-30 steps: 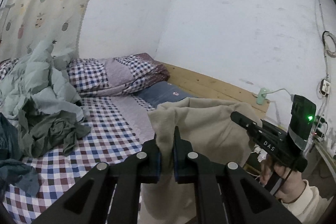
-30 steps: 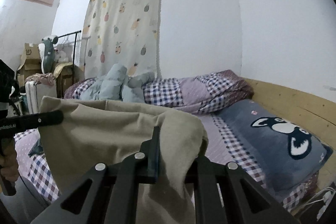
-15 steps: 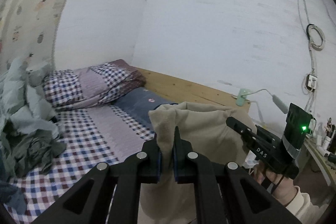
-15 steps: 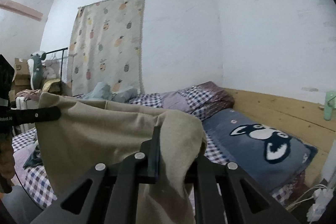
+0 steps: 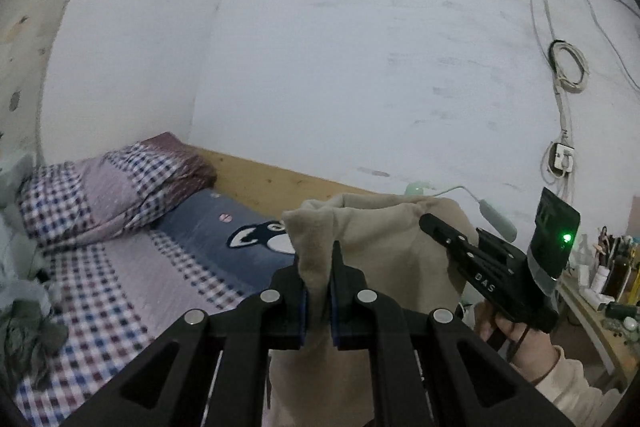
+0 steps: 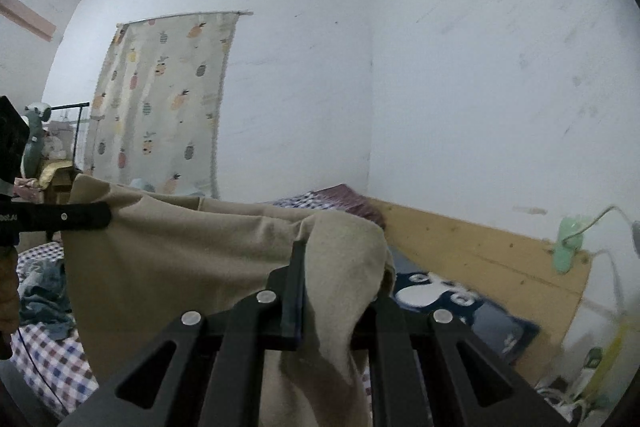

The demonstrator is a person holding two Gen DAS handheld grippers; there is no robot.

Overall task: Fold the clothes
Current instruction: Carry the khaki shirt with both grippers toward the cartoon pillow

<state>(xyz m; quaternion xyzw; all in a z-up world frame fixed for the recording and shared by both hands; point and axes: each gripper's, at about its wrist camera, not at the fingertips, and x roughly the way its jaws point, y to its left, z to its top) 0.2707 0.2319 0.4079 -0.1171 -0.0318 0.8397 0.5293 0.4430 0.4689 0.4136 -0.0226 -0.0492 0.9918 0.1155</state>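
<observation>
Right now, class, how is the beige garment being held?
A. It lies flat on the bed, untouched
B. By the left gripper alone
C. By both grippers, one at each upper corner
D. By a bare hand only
C: the left gripper and the right gripper each pinch an upper corner of the beige garment, which hangs between them above the bed.

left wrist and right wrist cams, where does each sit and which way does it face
Left wrist: on the left tongs, facing the bed's wooden headboard and cartoon pillow; the right tongs and a hand show.
Right wrist: on the right tongs, facing the corner and pineapple curtain; the left tongs show at the left edge.
Shared: the beige cloth both tongs pinch, the pillow, the headboard.
</observation>
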